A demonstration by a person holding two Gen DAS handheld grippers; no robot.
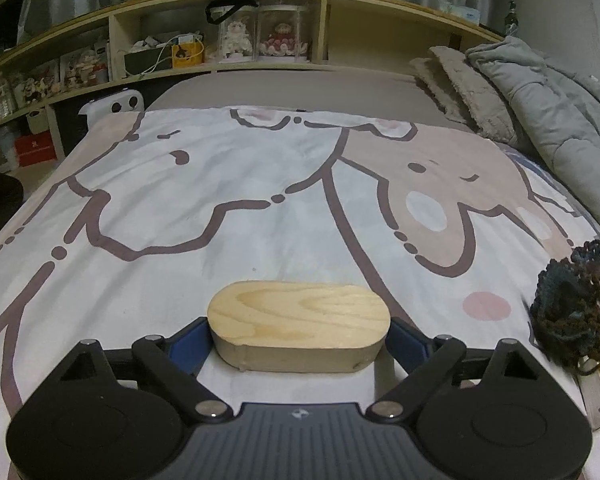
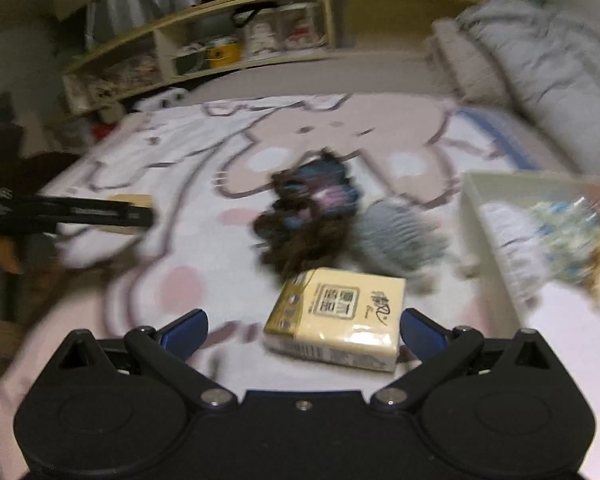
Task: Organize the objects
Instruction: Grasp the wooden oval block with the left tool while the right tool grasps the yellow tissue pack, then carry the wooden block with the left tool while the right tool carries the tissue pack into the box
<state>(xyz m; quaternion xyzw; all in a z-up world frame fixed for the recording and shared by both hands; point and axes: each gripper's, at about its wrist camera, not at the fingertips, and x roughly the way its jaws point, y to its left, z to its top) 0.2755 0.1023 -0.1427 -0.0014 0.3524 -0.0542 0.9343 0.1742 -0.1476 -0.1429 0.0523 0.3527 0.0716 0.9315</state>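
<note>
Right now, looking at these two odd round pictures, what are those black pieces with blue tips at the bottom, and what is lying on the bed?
There is no robot here. A person holds one hand-held claw in each hand, and a wide-angle camera on each claw looks forward along its two blue fingers. One picture comes from the left claw, the other from the right claw.

The left claw has an oval block of pale wood between its fingers, which sit right at the block's ends; whether they already press on it is hard to tell.

The right claw stands open around a cream-yellow pack of paper tissues, which lies nearer its right-hand finger.

Both lie on a white bedspread with cartoon animals. Farther back in the blurred right picture are a dark tangle of knitted yarn, a grey striped soft thing and a white open box that holds some items.
</note>
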